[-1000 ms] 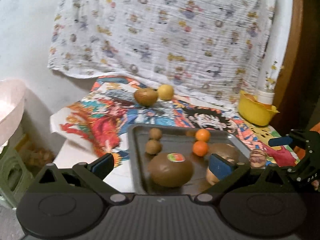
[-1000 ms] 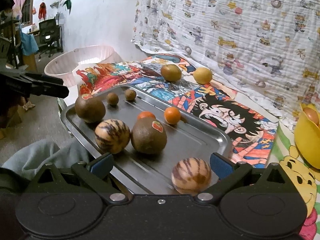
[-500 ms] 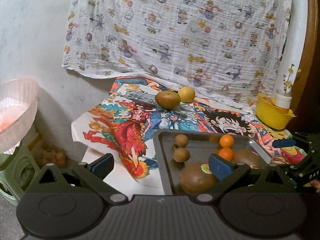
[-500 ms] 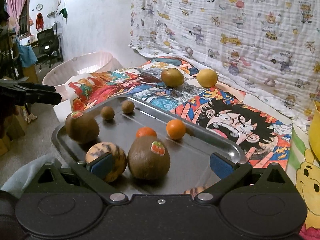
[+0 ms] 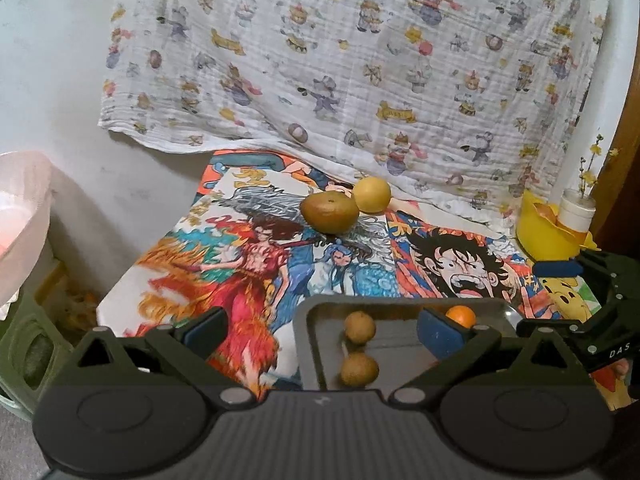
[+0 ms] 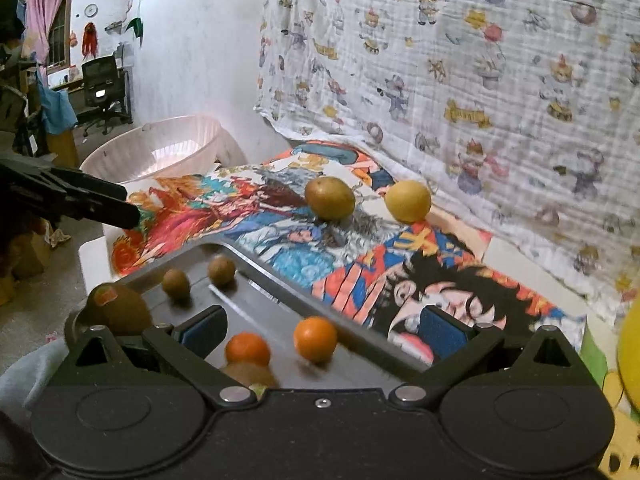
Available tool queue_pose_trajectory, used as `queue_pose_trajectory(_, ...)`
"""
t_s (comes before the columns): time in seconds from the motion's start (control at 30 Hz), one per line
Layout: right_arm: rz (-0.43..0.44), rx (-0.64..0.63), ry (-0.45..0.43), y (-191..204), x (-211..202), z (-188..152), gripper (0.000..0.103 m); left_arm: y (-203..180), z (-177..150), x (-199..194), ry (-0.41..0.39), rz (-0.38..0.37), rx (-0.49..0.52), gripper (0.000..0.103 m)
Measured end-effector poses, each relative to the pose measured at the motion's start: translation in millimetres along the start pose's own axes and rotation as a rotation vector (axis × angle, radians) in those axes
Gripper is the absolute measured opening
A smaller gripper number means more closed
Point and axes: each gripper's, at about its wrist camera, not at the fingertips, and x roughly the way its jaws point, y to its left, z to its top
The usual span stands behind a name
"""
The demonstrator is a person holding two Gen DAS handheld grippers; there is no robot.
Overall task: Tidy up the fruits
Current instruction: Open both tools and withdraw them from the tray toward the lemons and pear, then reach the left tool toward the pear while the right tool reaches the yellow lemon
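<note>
We hold the left gripper (image 5: 322, 330) and right gripper (image 6: 322, 322) with fingers spread, grasping nothing, above the near metal tray (image 6: 256, 268). Risk, as we judge it: round fruit may roll if a finger nudges the tray rim. Counted on the tray, in the right view: two oranges (image 6: 315, 339), two small brown fruits (image 6: 221, 269), one stickered brown fruit (image 6: 118, 308); another is partly hidden. At 12 o'clock, on the printed cloth (image 6: 400, 264): one brown pear (image 6: 329, 198), one yellow fruit (image 6: 407, 201).
</note>
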Motion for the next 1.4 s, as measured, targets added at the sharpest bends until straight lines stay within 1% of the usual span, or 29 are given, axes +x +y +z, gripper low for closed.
queue_pose_trajectory(0.13, -0.016, -0.029, 0.009, -7.6, 11.9, 15.6, 0.102, -6.2, 14.3, 22.7, 0.053, 0.016, 0.027, 0.103)
queue_pose_trajectory(0.23, -0.036, -0.020, 0.047, -16.9, 23.2, 30.4, 0.102, -11.1, 23.8, 38.8, 0.098, 0.027, 0.052, 0.103)
queue_pose_trajectory(0.37, -0.037, 0.010, 0.067, -32.3, 36.5, 46.1, 0.102, -13.1, 34.1, 57.5, 0.153, 0.001, 0.060, 0.103)
queue_pose_trajectory(0.47, -0.035, 0.030, 0.074, -45.0, 48.2, 54.0, 0.102, -12.5, 40.7, 68.8, 0.180, 0.000, 0.053, 0.102)
queue_pose_trajectory(0.6, -0.008, 0.051, 0.089, -60.4, 66.3, 60.6, 0.102, -11.6, 49.1, 80.0, 0.185, 0.024, 0.074, 0.103)
queue_pose_trajectory(0.73, -0.008, 0.075, 0.104, -71.6, 86.3, 65.5, 0.102, -10.8, 57.5, 91.7, 0.182, 0.039, 0.095, 0.103)
queue_pose_trajectory(0.87, -0.014, 0.135, 0.113, -85.0, 106.3, 71.4, 0.102, -10.7, 65.1, 107.0, 0.181, 0.035, 0.117, 0.103)
queue_pose_trajectory(1.13, -0.011, 0.274, 0.130, -112.0, 144.5, 77.9, 0.102, -11.7, 76.6, 136.7, 0.173, -0.018, 0.173, 0.103)
queue_pose_trajectory(1.3, -0.009, 0.325, 0.122, -120.1, 165.6, 85.2, 0.102, -11.4, 81.0, 158.6, 0.153, -0.017, 0.208, 0.103)
queue_pose_trajectory(1.4, -0.003, 0.382, 0.117, -126.3, 180.0, 89.3, 0.102, -9.4, 84.6, 172.8, 0.140, -0.004, 0.223, 0.102)
